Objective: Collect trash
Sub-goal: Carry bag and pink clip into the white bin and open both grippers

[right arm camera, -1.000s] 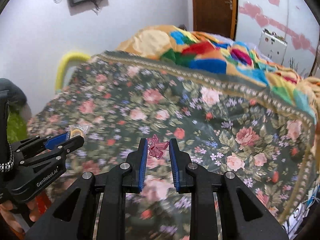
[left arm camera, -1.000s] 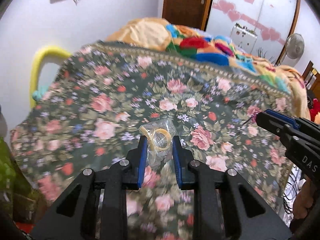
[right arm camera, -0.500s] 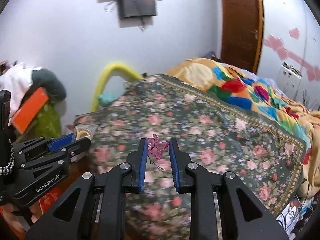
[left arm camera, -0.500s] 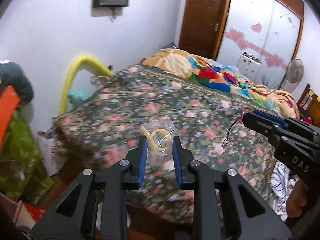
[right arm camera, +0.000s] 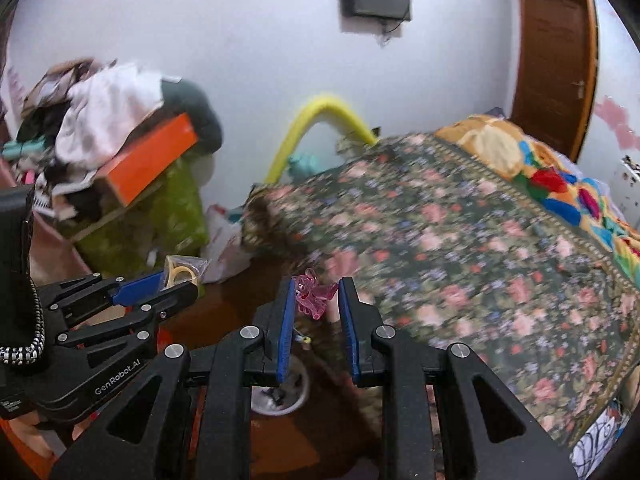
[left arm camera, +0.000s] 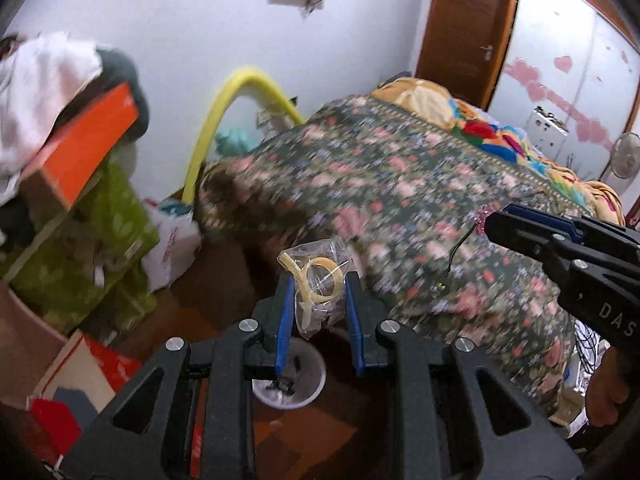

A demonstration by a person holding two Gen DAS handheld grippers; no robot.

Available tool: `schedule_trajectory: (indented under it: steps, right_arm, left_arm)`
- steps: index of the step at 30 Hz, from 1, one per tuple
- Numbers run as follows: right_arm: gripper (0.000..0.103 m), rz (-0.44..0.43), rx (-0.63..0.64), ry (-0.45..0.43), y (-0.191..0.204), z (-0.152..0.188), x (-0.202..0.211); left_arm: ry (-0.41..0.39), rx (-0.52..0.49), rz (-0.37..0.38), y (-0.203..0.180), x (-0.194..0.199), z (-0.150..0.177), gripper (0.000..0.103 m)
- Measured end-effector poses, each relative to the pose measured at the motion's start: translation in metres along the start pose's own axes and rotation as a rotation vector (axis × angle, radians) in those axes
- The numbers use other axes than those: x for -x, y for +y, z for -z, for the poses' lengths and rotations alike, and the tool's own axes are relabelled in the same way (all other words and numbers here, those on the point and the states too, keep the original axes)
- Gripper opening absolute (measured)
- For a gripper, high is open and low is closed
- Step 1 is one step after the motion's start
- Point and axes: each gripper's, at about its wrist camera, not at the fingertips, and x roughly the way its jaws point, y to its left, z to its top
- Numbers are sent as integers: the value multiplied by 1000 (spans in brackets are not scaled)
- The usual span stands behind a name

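Note:
My left gripper [left arm camera: 318,280] is shut on a clear plastic bag with yellow rubber bands [left arm camera: 318,286] and holds it in the air above a white bin [left arm camera: 290,380] on the floor. The same bag shows in the right wrist view [right arm camera: 182,274]. My right gripper [right arm camera: 314,292] is shut on a small pink transparent wrapper [right arm camera: 314,294] with a thin string hanging below it. It also hovers near the white bin [right arm camera: 280,394], which shows partly behind its fingers. The right gripper appears in the left wrist view [left arm camera: 490,224] at the right.
A bed with a floral cover [left arm camera: 400,184] fills the right side. A yellow foam tube [left arm camera: 224,108] arches by the wall. Green bags, an orange box [left arm camera: 80,148] and piled clothes stand at the left. Boxes [left arm camera: 80,376] lie on the brown floor.
Both grippers have pulled back from the bed and swung left and down with their items still held. The floor and the white bin have come into view under them.

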Motion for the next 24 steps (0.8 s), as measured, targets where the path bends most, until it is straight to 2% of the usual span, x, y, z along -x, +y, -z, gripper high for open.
schedule_trajectory:
  steps: [6, 11, 15, 19, 21, 23, 24]
  right_arm:
    - [20, -34, 21, 122, 36, 28, -45]
    - [20, -63, 33, 233, 56, 48, -83]
    - [20, -105, 45, 341, 64, 58, -121]
    - [21, -146, 38, 394, 67, 60, -143]
    - [21, -146, 46, 411, 70, 60, -152]
    - [30, -147, 55, 436, 72, 60, -160]
    - [37, -156, 55, 445, 72, 59, -163]
  left_arm:
    - [89, 48, 16, 36, -29, 37, 24]
    - [182, 78, 44, 51, -66, 62, 24]
    - [244, 116, 59, 62, -93, 72, 24]
    - [284, 168, 81, 74, -115, 77, 24]
    - [302, 182, 66, 79, -123, 77, 29]
    - [315, 188, 54, 82, -130, 78, 38]
    - [317, 188, 45, 83, -132, 79, 40]
